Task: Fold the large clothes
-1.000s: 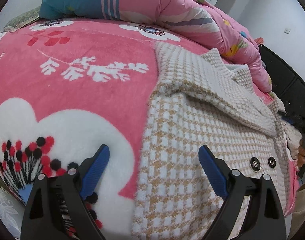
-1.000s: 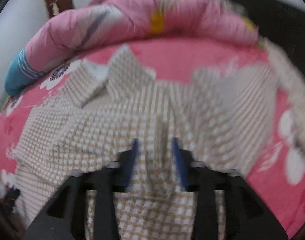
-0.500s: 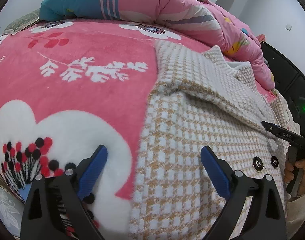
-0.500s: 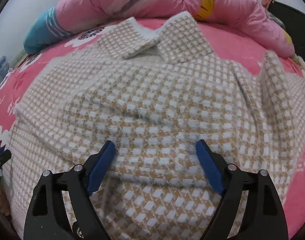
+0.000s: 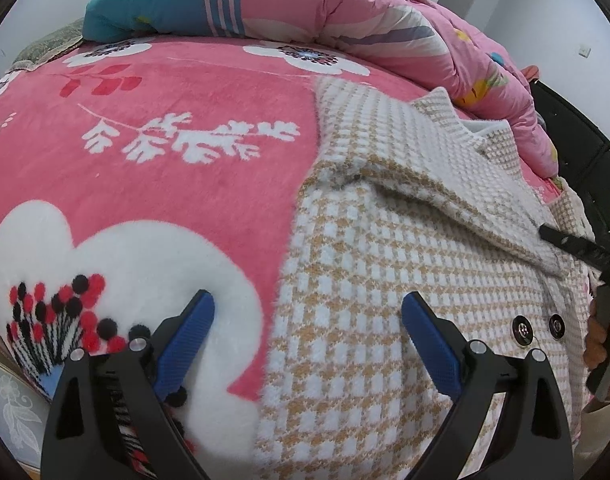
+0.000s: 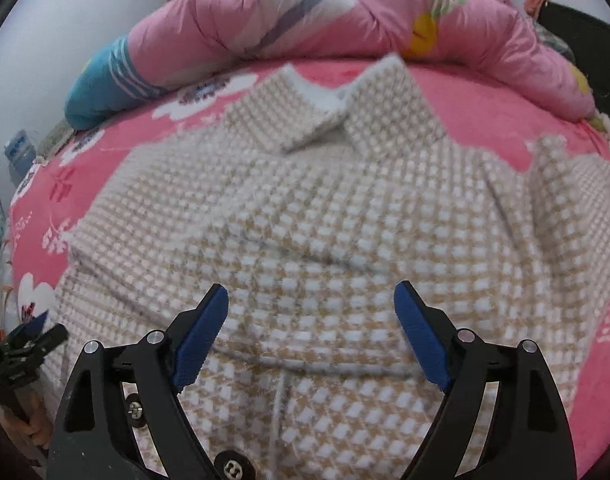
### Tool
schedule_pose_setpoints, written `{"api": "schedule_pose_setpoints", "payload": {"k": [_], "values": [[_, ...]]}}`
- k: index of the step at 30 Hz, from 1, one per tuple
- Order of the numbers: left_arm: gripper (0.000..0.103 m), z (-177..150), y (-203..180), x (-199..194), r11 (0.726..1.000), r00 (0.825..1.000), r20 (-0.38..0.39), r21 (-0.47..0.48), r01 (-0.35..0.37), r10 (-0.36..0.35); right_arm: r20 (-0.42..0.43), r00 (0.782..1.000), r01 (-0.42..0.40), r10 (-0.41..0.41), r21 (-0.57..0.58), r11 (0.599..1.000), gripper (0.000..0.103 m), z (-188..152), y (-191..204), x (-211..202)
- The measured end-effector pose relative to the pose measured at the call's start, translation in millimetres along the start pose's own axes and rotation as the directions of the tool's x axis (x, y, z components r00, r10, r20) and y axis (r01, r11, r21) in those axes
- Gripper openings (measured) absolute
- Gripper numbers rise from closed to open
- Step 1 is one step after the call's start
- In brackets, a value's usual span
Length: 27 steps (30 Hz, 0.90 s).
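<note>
A beige-and-white houndstooth jacket (image 6: 325, 216) lies spread on the pink bed, collar (image 6: 345, 112) toward the far side, both sleeves folded in over the body. In the left wrist view the jacket (image 5: 385, 280) fills the right half, with two dark buttons (image 5: 521, 330) near its right edge. My left gripper (image 5: 307, 328) is open and empty, hovering over the jacket's left edge. My right gripper (image 6: 311, 320) is open and empty over the jacket's lower middle; it also shows in the left wrist view (image 5: 573, 246).
A pink floral blanket (image 5: 145, 152) covers the bed. A rolled pink and teal quilt (image 6: 305, 20) lies along the far side. Dark furniture (image 5: 585, 152) stands at the right. The left gripper shows at the left edge of the right wrist view (image 6: 25, 350).
My right gripper went from nearly shut on a bunch of the jacket to wide open, and the cloth now lies flat. It has drawn back slightly. The left gripper has barely moved.
</note>
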<state>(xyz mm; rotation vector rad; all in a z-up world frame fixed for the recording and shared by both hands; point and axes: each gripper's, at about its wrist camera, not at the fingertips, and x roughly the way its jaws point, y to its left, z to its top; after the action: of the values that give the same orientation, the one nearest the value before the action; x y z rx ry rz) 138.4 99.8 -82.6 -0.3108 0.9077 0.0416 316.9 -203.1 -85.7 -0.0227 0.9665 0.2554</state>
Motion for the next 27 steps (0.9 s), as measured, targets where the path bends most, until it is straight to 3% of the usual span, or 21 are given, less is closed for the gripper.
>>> {"api": "schedule_pose_setpoints", "payload": {"k": [4,27], "values": [[0.093,-0.3,-0.6,0.5,1.000,1.000,0.001,0.000,0.001,-0.001,0.021,0.999,0.037,-0.036,-0.031,0.999,0.083,-9.0,8.1,6.0],[0.093,1.2,1.7,-1.7,1.000,1.000,0.002,-0.004,0.009,-0.009,-0.001,1.000,0.030,-0.030,-0.027,0.999,0.083,-1.5,8.5,13.6]]}}
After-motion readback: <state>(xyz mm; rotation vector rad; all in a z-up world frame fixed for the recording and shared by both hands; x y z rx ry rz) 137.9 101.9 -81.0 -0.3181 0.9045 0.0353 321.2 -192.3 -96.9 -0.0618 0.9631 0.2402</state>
